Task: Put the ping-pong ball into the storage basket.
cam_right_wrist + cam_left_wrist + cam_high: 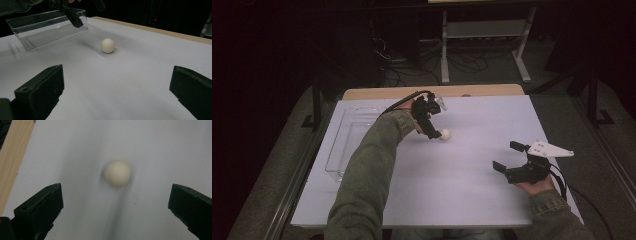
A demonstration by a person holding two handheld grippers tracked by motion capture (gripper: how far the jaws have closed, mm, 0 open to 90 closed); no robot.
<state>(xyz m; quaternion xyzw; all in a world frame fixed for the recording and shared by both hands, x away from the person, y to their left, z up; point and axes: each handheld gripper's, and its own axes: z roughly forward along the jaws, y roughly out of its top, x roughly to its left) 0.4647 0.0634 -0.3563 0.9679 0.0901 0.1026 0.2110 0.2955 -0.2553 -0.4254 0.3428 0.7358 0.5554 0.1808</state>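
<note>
A green-sleeved arm stretches across the smooth white surface [472, 190], its left claw [436, 131] tipped down over the ball, jaws spread wide, gripping nothing. The right claw [507, 156] rests near the edge, equally wide, empty. A clear plastic tray [343, 145] lies left; the small, matte, cream ball [445, 134] sits mid-surface

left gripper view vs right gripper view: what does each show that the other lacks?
Left gripper view alone: the wooden table edge at close range and a look almost straight down on the ball, between the left tool's open jaws. Right gripper view alone: the clear plastic tray and the left tool hanging near it. Both: the white ball resting free on the white tabletop, untouched.
</note>
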